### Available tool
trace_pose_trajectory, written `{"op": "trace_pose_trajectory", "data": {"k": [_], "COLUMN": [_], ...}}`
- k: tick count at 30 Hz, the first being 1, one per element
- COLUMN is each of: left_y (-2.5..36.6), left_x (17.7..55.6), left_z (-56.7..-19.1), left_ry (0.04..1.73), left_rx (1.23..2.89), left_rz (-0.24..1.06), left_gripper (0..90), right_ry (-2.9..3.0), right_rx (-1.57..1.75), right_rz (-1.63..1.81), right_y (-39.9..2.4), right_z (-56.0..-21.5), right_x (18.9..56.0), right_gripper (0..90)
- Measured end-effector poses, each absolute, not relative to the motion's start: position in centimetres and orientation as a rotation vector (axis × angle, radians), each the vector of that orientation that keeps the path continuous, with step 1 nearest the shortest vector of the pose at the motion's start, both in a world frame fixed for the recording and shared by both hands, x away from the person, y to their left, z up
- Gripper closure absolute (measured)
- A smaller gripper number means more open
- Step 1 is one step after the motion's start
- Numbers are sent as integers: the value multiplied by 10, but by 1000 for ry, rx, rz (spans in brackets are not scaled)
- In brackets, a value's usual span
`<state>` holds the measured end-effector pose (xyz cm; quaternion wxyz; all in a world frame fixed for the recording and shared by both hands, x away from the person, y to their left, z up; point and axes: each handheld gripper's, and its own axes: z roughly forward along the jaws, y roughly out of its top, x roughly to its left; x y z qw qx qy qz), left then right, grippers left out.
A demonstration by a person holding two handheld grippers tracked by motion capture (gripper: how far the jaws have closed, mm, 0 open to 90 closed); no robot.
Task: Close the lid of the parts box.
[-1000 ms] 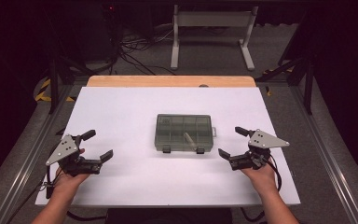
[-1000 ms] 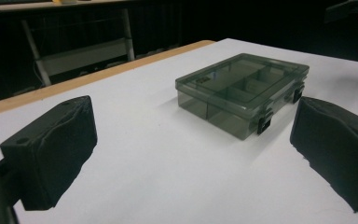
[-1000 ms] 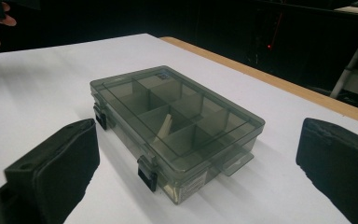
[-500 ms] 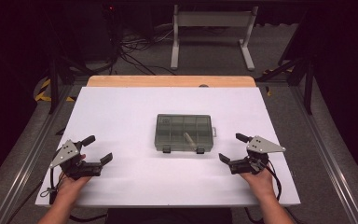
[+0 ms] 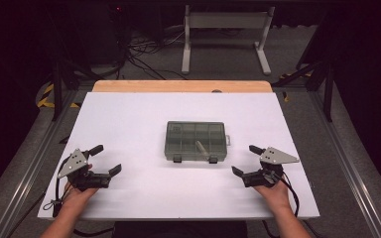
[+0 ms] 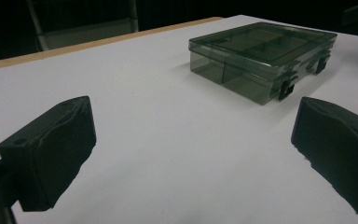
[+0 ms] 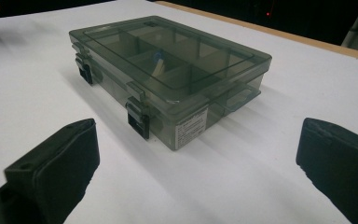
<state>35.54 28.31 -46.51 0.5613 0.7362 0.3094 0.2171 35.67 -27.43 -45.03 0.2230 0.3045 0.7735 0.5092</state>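
Right in the middle of the white table top (image 5: 129, 119): a flat see-through grey plastic box (image 5: 195, 140) with its lid down. Split inside into little rooms by thin walls. Two dark clips (image 7: 139, 119) on the near side, both snapped down. A small white label (image 7: 192, 127) stuck on one short side. One small pale stick with a bit of blue (image 7: 157, 63) lying in a room near the middle, seen through the lid. Sits flat, not tipped.

Off to the left and nearer: the left black two-jaw gripper (image 5: 102, 159) in a hand (image 5: 77, 191), jaws wide apart, holding nothing, well away from the box. Off to the right and nearer: the right black two-jaw gripper (image 5: 246, 159) in the other hand (image 5: 274, 193), jaws wide apart too, holding nothing, near the box but not touching. Both pointed in toward the box, with bare white table between.

Beyond the far edge: a strip of light brown wood (image 5: 178, 86).
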Motion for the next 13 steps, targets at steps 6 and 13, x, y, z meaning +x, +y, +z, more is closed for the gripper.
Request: {"op": "trace_pose_trajectory", "data": {"k": [6, 13], "left_y": [283, 284], "left_x": [354, 353], "left_z": [-464, -463], "left_ry": [726, 730], "left_rx": [1726, 1715], "left_rz": [498, 483], "left_gripper": [7, 7], "right_ry": [2114, 2112], "right_rx": [833, 836], "right_rz": [1413, 1409], "right_y": [-273, -273], "right_z": [-449, -449], "right_x": [355, 355], "right_gripper": [0, 0]}}
